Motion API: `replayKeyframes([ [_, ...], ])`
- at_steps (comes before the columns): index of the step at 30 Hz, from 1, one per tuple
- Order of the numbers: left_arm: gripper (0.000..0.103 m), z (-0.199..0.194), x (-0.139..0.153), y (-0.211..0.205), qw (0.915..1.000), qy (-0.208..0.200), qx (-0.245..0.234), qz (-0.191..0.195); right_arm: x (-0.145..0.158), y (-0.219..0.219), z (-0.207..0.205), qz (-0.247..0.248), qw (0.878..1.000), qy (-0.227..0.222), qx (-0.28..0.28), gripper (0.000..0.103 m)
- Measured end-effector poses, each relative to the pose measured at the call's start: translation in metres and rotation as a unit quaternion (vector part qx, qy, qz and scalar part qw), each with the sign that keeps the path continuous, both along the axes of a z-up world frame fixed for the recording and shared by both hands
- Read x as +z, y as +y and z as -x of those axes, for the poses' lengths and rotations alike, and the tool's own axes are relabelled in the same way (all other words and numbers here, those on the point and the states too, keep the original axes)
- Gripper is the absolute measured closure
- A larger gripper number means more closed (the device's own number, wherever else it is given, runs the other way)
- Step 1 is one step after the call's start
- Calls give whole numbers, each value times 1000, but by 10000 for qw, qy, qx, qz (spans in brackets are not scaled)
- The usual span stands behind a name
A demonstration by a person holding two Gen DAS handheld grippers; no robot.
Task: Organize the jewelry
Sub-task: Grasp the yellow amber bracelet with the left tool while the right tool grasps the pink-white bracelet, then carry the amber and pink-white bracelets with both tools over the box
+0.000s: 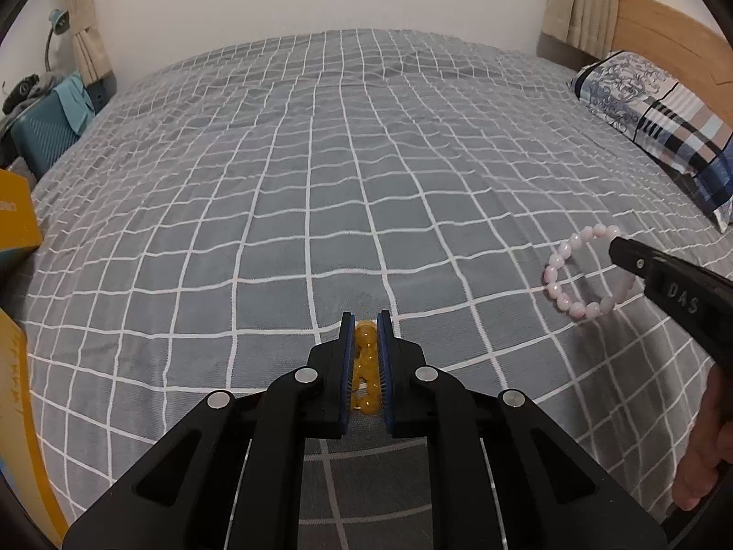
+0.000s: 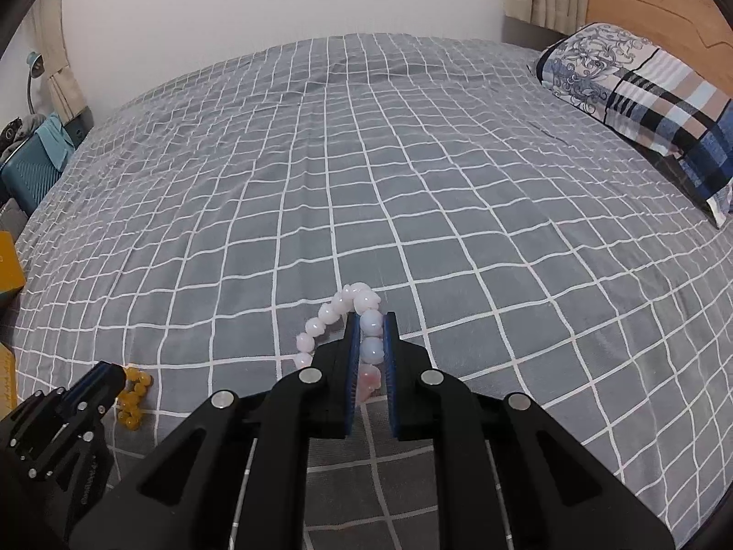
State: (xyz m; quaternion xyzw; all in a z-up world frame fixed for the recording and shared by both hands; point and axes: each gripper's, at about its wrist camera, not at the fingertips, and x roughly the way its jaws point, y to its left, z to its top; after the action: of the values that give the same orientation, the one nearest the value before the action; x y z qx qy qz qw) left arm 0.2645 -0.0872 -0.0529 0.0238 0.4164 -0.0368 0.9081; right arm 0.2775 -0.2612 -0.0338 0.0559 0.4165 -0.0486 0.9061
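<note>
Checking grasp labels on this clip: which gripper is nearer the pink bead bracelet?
Right. The right gripper has its jaws shut on the pink bead bracelet. The left gripper is off to its left, shut on the amber bead bracelet.

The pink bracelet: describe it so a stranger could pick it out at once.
Start at the grey checked bed cover. Above its near edge, the right hand-held gripper pinches a ring of pale pink beads, the pink bracelet. The only other bracelet, the amber bracelet in the left hand-held gripper, is yellow-orange.
</note>
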Motion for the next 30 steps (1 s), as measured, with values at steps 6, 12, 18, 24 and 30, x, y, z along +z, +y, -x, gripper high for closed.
replayKeyframes([
  [6,94,9,17,-2,9999,-169,10,-17,10,3,6,5,9999,-139,25,94],
  [12,94,14,29,2,9995,-311,101,-2,21,10,12,73,9995,-308,74,94],
  [18,94,14,35,8,9993,-331,175,31,30,15,16,105,9990,-410,118,94],
  [24,94,16,40,11,9990,-386,243,-16,37,21,20,139,9986,-470,179,94],
  [30,94,19,43,13,9989,-368,302,-37,45,24,29,127,9981,-570,171,94],
])
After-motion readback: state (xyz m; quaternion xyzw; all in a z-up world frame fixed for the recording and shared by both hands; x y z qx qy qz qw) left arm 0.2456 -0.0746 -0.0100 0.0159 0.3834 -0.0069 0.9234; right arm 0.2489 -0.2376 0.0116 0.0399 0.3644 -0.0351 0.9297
